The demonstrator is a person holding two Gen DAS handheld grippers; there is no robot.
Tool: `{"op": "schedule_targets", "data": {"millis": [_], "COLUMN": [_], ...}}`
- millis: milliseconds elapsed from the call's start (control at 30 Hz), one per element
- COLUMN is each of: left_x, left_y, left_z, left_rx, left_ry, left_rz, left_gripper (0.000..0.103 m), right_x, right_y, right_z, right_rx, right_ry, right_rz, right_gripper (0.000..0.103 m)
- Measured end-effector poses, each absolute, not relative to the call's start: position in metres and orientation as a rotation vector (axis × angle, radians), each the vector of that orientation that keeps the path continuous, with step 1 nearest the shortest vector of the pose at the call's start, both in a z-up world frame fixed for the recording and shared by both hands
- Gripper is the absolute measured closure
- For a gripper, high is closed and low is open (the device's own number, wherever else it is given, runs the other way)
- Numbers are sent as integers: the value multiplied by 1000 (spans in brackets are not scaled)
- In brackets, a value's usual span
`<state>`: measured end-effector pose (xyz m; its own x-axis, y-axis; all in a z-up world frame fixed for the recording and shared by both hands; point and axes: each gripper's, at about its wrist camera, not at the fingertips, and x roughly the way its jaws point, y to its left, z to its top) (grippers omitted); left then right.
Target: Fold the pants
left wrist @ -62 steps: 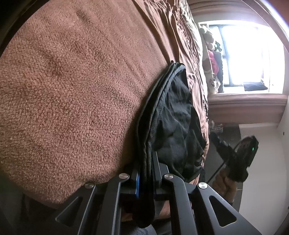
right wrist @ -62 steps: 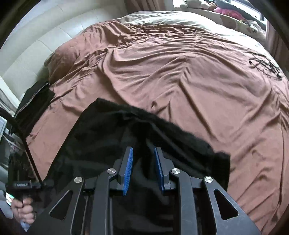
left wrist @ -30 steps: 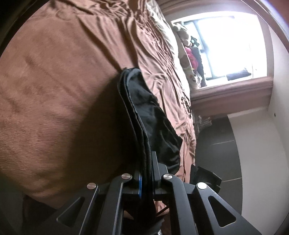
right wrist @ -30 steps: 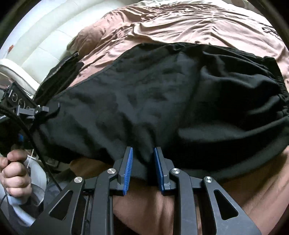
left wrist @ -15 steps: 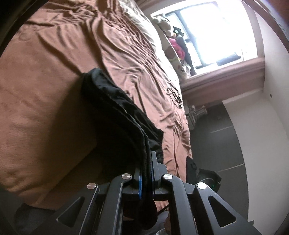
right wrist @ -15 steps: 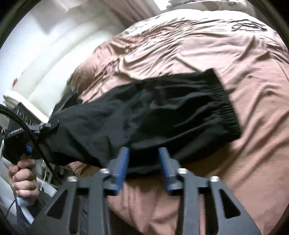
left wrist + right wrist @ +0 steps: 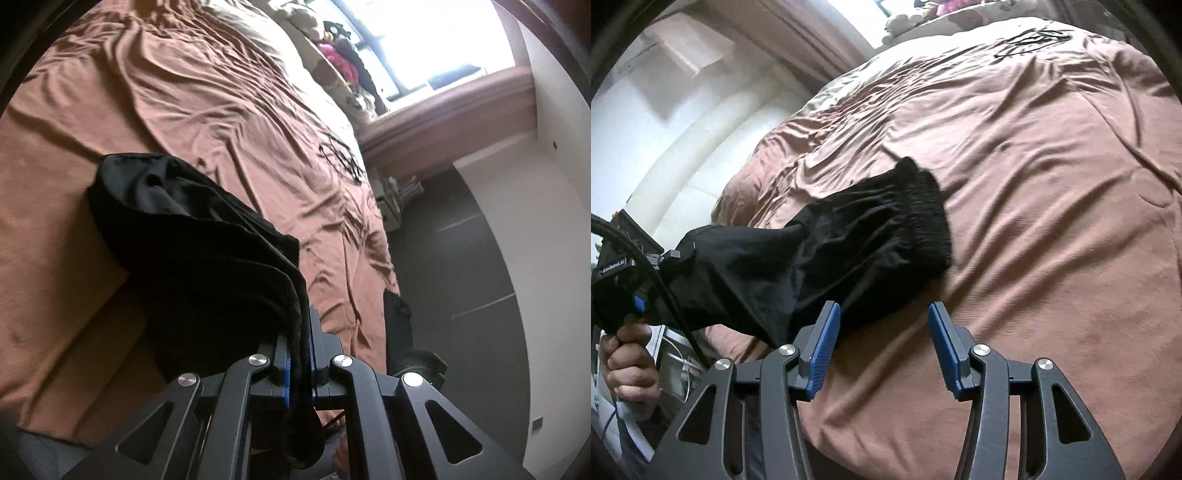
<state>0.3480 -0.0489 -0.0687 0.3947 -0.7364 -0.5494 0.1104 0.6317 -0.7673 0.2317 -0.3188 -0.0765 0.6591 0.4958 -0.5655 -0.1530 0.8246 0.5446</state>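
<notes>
Pants [image 7: 192,251] fill the left wrist view, their stacked black layers pinched between the closed fingers of the left tool [image 7: 298,363] and trailing ahead onto the brown bed [image 7: 229,103].

Right wrist view: the right tool [image 7: 882,345] stands spread apart and empty above the bed [image 7: 1052,206], with the pants [image 7: 827,258] ahead-left, their gathered waistband end resting on the cover.

Home bedroom: brown-covered bed [image 7: 1034,184], padded headboard [image 7: 701,140], window [image 7: 436,44].

The right tool [image 7: 882,347] has spread wide, releasing the pants [image 7: 820,266].
</notes>
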Motion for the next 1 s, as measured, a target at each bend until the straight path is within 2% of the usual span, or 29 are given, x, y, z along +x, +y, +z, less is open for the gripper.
{"op": "schedule_targets", "data": {"millis": [467,733,800,867,933,967,1000], "left_x": [359,354,353,350,346,344,343], "left_y": [-146,-169,-169,-168,-164,-161,-157], "left_z": [-115,-145,-149,-148,-142,-138,-135], "left_rx": [-575,-554,-565,-567,-562,-564,-569], "left_ry": [1182,1235,1250,1254,1237,1224,1215], "left_rz": [-605,-591,-604,-620,-626,-630,-634], "left_gripper": [96,94,85,59,42,35,33], "right_x": [219,214,216,217,217,217,218], "right_y": [-362,-377,-378,-378,-379,-378,-377], "right_z": [-80,-80,-83,-84,-82,-81,-80], "right_rx": [593,606,603,606,610,610,608], "right_ry": [762,756,769,774,768,763,758], "right_rz": [403,397,389,382,377,379,381], "right_gripper": [55,55,55,55,55,55,55]}}
